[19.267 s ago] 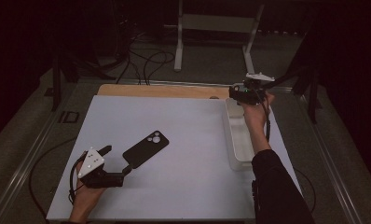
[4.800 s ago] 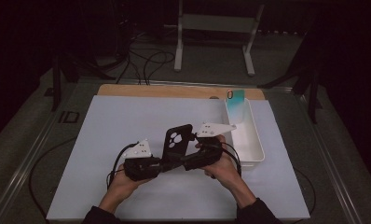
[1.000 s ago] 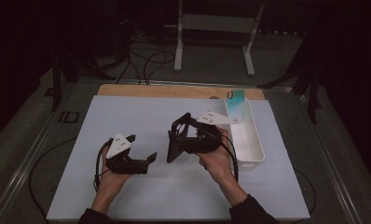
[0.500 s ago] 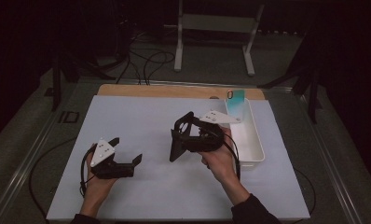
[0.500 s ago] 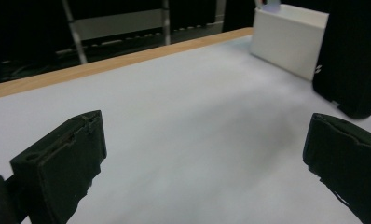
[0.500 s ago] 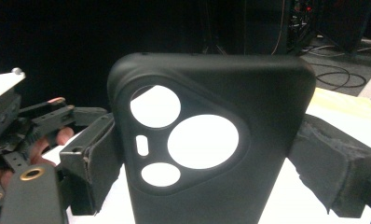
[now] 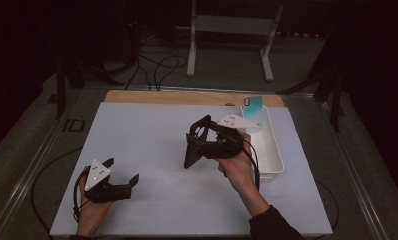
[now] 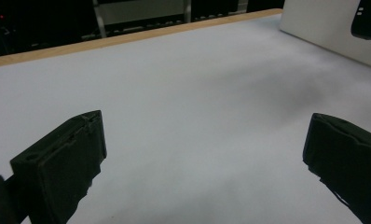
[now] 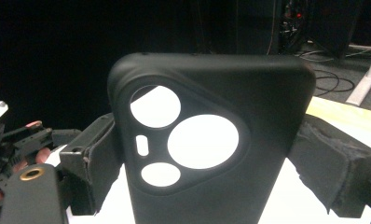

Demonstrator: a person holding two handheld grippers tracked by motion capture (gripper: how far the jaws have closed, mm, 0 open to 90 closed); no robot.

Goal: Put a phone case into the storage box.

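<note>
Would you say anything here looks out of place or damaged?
Nothing looks damaged or spilled. The right tool holds a black phone case upright above the table, and a teal phone case leans in the white bin.

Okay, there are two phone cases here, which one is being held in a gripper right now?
The black phone case, clamped upright between the jaws of the right gripper. The teal phone case leans at the far end of the white tray, untouched.

One camera looks down over my whole surface (image 7: 152, 150); my two ride low along my jaws, sharing that white top.
</note>
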